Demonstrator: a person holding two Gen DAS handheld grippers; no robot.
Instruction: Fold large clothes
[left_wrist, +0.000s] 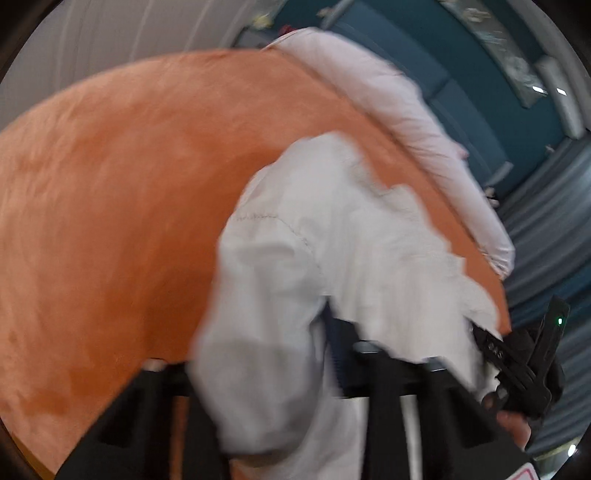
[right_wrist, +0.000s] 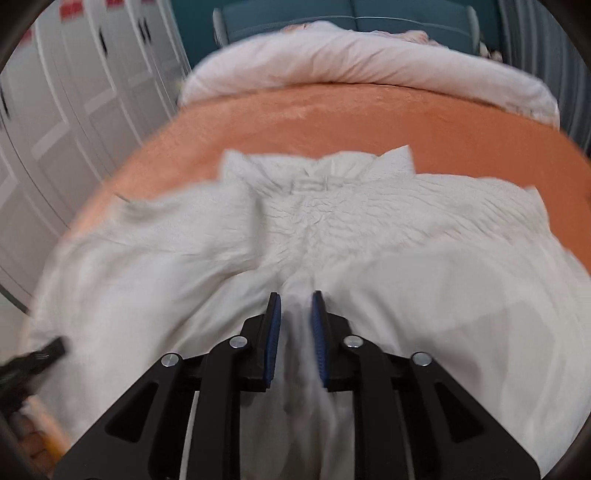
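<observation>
White shirt (right_wrist: 332, 229) — a large, crinkled garment with its collar (right_wrist: 317, 166) pointing away toward the pale duvet (right_wrist: 351, 62) — lies spread over the orange blanket (right_wrist: 461, 136) of the bed, which serves as the flat surface for folding. The right tool (right_wrist: 295, 314) sits at the near hem with its blue pads (right_wrist: 275, 332) drawn close together and a bunched ridge of cloth pinched between them; the fabric fans out from that point in radiating creases, which suggests the grip is there to pull the hem taut or to carry it up toward the collar. The left tool (left_wrist: 332, 354) is mostly buried: in its own view the shirt drapes thickly over the fingers, hiding their tips, so I cannot tell how far they stand apart, though cloth hanging off the front of it suggests it has hold of an edge or sleeve. Seen from the right wrist, that left tool appears at the far left edge of the shirt (dark and blurred, low in the picture). Holding two well-separated points along the garment makes sense for a big piece — it keeps the cloth from sagging in the middle when lifted. Both views are smeared by motion, so the fold looks to be in hand, not finished.
</observation>
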